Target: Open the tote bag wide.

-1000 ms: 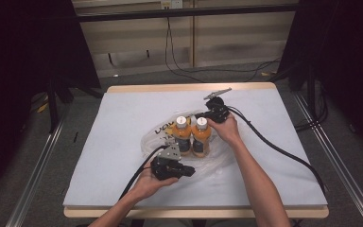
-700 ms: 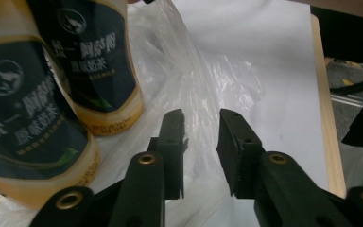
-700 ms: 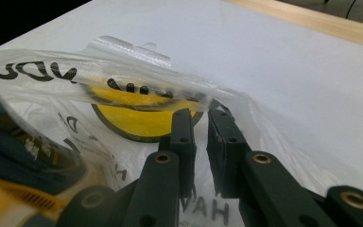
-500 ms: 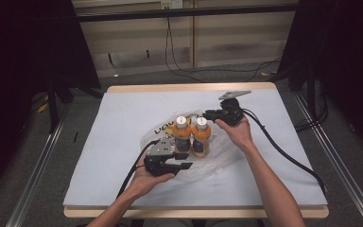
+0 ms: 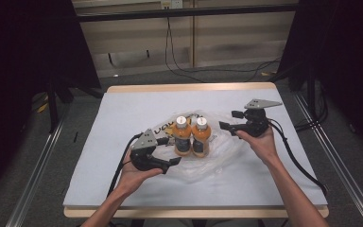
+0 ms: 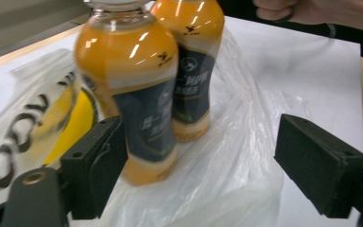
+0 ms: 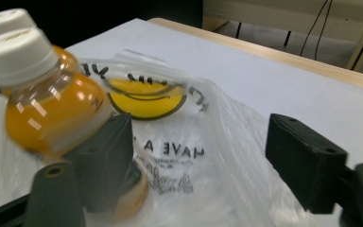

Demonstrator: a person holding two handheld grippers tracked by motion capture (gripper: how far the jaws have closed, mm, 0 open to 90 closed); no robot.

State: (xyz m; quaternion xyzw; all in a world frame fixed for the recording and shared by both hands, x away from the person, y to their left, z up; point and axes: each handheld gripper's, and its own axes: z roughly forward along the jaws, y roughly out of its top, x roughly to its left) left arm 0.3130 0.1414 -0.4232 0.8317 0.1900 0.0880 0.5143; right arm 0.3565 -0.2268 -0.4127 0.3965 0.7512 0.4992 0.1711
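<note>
we let go | left gripper (image 5: 166, 150) spread, off the bottles (image 5: 191, 135) | right gripper (image 5: 228, 120) spread too, pulled away | bag (image 5: 220, 156) lies flat

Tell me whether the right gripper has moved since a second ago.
Yes. The right gripper, fingers just opening with nothing between them, has drawn away from the two orange juice bottles toward the white table's right edge.

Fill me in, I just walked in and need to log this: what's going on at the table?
A person holds a gripper in each hand beside two orange drink bottles that stand upright, side by side, on a crumpled clear plastic bag on the white table. The left gripper and right gripper have just been opening; both are open, nothing is between the jaws, and each sits just clear of the bottles.
</note>
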